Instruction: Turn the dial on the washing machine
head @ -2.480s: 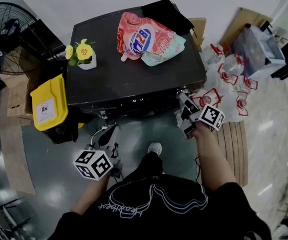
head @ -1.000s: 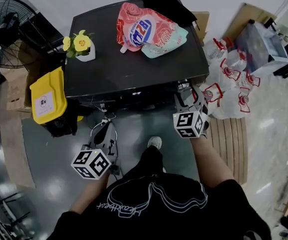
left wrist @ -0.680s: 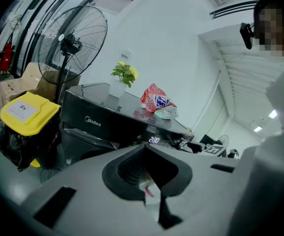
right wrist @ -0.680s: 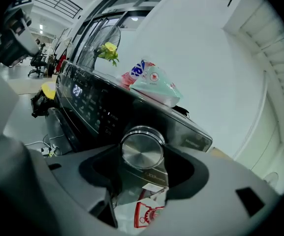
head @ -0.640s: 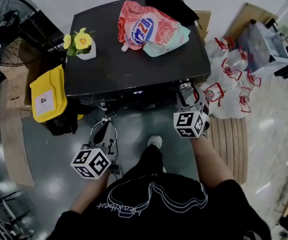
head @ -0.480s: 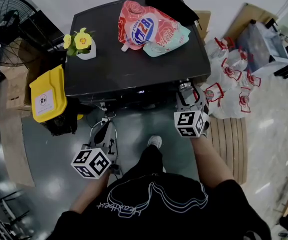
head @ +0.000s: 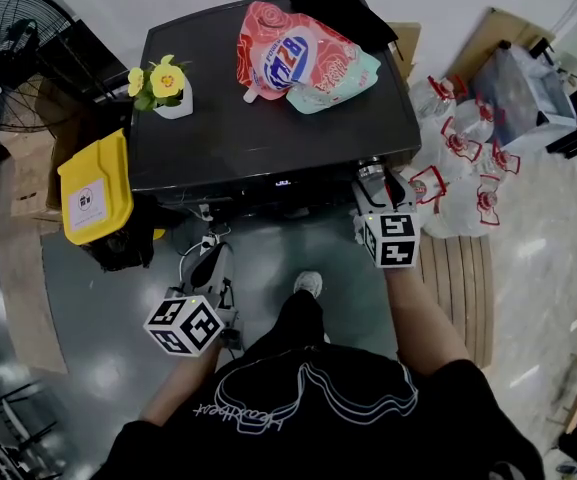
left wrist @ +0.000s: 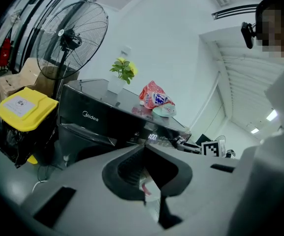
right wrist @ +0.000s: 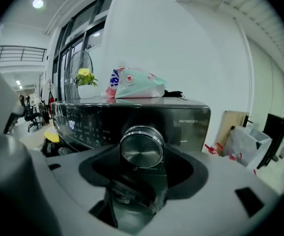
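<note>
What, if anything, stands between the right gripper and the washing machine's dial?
Nothing visible does. The round silver metal dial on the black washing machine's front panel sits between the jaws of the right gripper, which close on its sides. The left gripper hangs shut, well short of the panel.

The right gripper (head: 375, 181) has reached the dial (right wrist: 142, 149) and twisted

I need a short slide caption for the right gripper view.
The right gripper holds the silver dial of a black washing machine between its fingers.
</note>
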Tool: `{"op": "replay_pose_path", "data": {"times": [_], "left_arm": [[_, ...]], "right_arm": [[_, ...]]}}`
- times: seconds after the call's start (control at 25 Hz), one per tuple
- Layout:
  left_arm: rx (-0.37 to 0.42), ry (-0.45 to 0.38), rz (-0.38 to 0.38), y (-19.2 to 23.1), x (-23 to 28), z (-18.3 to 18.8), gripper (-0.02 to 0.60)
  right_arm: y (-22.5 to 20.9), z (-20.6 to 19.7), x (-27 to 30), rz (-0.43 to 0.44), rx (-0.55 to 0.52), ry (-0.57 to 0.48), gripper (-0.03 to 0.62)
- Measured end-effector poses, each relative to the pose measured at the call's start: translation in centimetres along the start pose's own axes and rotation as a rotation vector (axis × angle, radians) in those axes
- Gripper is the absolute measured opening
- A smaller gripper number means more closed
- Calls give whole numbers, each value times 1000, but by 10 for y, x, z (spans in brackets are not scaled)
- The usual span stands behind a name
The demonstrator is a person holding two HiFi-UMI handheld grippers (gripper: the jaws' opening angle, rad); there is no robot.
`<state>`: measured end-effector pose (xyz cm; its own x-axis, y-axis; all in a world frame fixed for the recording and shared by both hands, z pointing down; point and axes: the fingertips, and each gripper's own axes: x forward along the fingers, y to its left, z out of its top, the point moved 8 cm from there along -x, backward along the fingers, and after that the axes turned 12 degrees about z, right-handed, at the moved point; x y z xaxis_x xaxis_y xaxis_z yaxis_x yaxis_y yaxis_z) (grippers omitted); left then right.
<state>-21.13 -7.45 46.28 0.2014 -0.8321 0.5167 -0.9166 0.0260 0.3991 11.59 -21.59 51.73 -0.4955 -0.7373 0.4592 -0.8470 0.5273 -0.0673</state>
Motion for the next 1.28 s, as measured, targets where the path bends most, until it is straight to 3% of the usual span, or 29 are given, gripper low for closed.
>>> {"op": "replay_pose_path", "data": {"times": [0.48, 0.8, 1.04, 1.16, 1.28], "left_arm": [[-9, 9, 1, 3, 1, -4, 5], [-11, 18, -11, 0, 6, -6, 5], [-7, 12, -36, -8, 6, -2, 5], [-6, 25, -71, -14, 4, 1, 5], [7, 24, -101, -24, -3, 5, 5]], "right_arm": [[-10, -5, -2, 101, 296, -76, 281], [-18, -14, -2, 207, 601, -146, 281], [-17, -11, -4, 196, 607, -141, 284], [-13, -2, -16, 178, 505, -110, 288], [-2, 14, -34, 215, 387, -99, 290]]}}
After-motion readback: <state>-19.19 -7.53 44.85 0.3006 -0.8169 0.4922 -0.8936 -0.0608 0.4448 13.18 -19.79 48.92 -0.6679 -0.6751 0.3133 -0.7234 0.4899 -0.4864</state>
